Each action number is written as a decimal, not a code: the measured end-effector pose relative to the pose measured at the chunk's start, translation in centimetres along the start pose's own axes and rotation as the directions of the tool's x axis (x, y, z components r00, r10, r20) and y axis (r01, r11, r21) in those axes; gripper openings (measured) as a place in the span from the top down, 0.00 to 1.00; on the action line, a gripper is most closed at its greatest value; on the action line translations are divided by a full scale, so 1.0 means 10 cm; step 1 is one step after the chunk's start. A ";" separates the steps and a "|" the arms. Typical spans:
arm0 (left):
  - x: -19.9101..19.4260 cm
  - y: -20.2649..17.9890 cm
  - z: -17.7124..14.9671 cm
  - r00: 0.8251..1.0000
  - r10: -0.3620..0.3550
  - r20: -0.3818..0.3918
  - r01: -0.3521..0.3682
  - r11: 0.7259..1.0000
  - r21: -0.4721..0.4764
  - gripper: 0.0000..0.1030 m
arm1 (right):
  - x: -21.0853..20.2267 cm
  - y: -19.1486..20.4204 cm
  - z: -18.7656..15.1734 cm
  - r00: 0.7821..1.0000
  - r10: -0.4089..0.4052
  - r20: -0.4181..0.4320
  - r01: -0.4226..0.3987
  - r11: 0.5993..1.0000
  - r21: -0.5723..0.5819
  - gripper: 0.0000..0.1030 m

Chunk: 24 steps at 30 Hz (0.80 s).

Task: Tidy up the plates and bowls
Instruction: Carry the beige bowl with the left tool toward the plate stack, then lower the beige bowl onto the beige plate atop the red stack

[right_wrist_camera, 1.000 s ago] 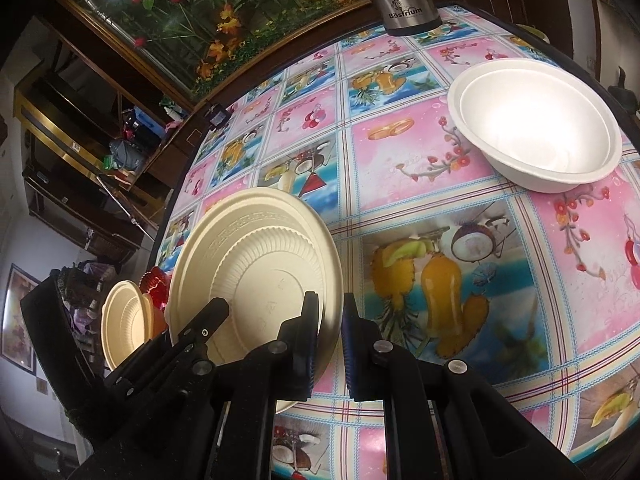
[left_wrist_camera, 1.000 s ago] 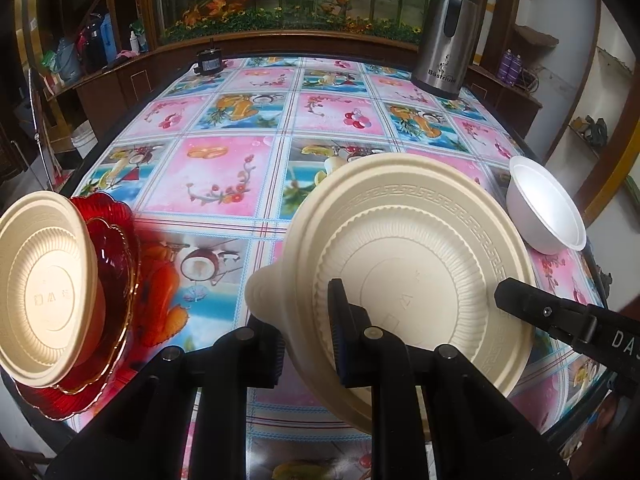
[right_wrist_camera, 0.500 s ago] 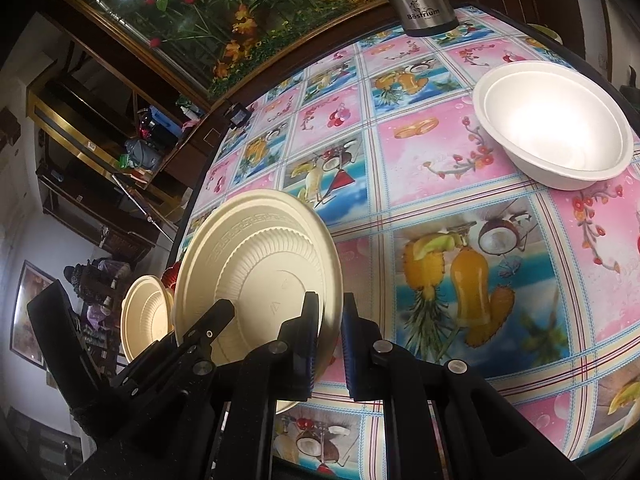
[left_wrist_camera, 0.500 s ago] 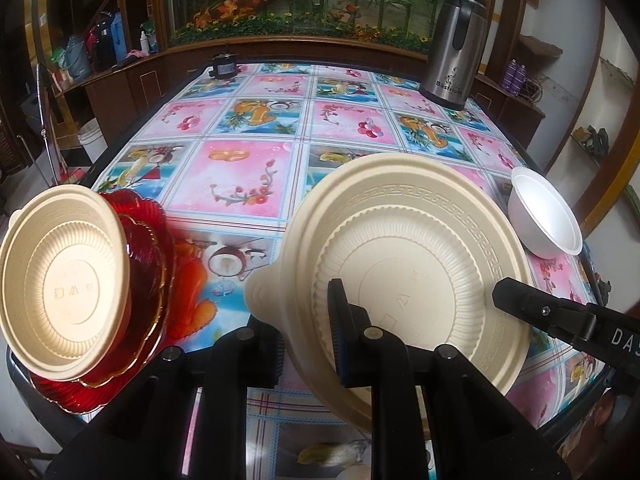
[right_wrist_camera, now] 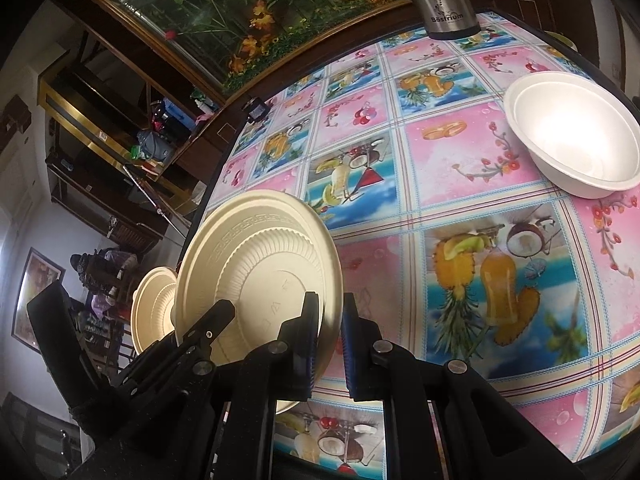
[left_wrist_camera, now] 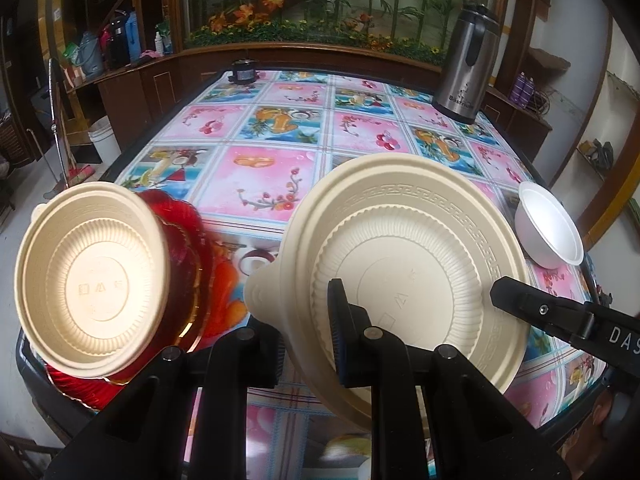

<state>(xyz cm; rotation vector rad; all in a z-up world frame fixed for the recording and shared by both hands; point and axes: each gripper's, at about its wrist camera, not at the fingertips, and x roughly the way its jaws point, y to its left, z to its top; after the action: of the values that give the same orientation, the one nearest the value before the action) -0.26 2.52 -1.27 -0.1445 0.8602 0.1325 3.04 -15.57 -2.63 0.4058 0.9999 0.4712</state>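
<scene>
Cream bowl (left_wrist_camera: 400, 264) rim is pinched by both tongs (left (left_wrist_camera: 308, 328), right (right_wrist_camera: 330, 344)), its lower edge hidden behind them.

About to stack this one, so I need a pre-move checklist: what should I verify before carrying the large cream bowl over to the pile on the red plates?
1. Left gripper clamped on the large cream bowl rim: ok.
2. Right gripper grip: the rim sits between its fingers; contact cannot tell.
3. Small cream bowl resting on the red glass plates: ok.
4. That pile fully on the table near its corner: cannot tell.
5. White bowl away from the pile, on the opposite side: ok.
</scene>
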 end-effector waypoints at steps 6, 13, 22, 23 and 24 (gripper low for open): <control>-0.08 0.19 0.02 1.000 0.018 0.016 -0.017 0.999 -0.037 0.84 | 0.03 0.20 0.01 1.000 0.019 -0.002 -0.019 0.999 -0.039 0.90; -0.18 0.45 0.07 0.998 0.047 0.037 -0.044 0.996 -0.083 0.84 | 0.11 0.49 0.03 0.999 0.050 -0.013 -0.051 0.995 -0.089 0.90; -0.36 0.85 0.14 0.992 0.103 0.074 -0.091 0.985 -0.150 0.84 | 0.22 0.97 0.04 0.994 0.106 -0.035 -0.111 0.980 -0.163 0.90; -0.38 0.90 0.15 0.991 0.113 0.077 -0.099 0.983 -0.157 0.84 | 0.24 1.02 0.05 0.993 0.111 -0.039 -0.117 0.979 -0.170 0.90; -0.40 0.97 0.16 0.989 0.125 0.081 -0.110 0.980 -0.169 0.84 | 0.26 1.08 0.05 0.992 0.118 -0.045 -0.124 0.976 -0.178 0.90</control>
<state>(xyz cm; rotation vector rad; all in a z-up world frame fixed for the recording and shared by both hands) -3.37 12.07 2.08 -0.2399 0.7665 0.3187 2.64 -5.22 1.48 0.2973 0.9594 0.6755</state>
